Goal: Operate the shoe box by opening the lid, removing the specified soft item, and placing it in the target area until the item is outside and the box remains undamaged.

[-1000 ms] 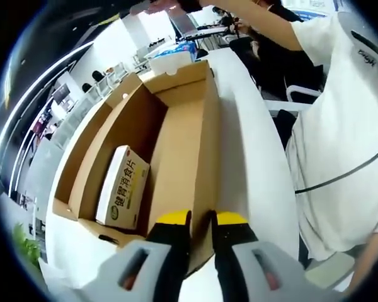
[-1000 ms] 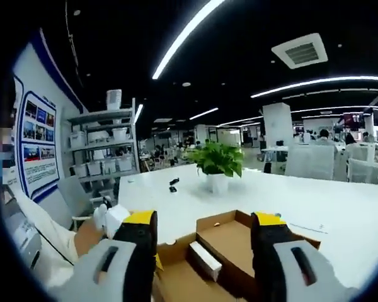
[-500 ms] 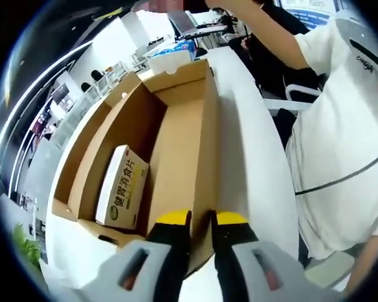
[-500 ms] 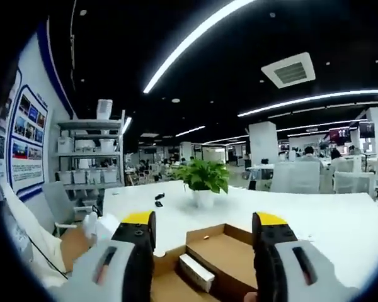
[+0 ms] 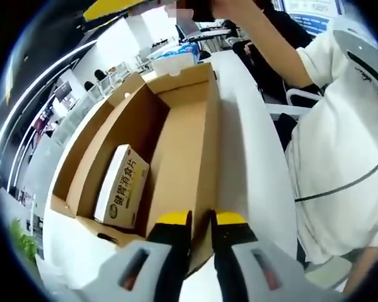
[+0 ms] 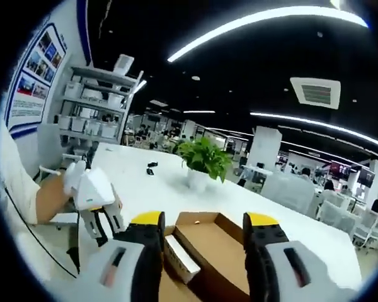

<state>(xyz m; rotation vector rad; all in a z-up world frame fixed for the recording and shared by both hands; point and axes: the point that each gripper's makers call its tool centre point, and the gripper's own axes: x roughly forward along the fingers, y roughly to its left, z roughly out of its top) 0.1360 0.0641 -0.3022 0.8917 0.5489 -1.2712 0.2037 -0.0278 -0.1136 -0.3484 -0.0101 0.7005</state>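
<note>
The open cardboard shoe box [image 5: 176,145] lies lengthwise on a white table, and a white pack with green print [image 5: 121,187] rests against its left inner wall. My left gripper [image 5: 201,221] is shut on the rim of the box's right wall, which runs between the yellow-tipped fingers. My right gripper [image 6: 205,221] hangs open high above the box [image 6: 217,242], with nothing between its fingers. The white pack [image 6: 179,258] shows far below it. In the right gripper view, a hand holds the left gripper [image 6: 104,220] at the box's edge.
The person in a white shirt [image 5: 340,138] stands right of the table, one arm [image 5: 264,44] reaching over the box. A potted plant [image 6: 205,160] and a small dark object [image 6: 150,170] sit further along the white table [image 6: 138,189]. Shelves [image 6: 88,107] line the wall.
The right gripper view has rolled and shifted, and the left gripper now shows more fully at its left. A yellow fingertip has come in at the top of the left gripper view. The box and pack stay put.
</note>
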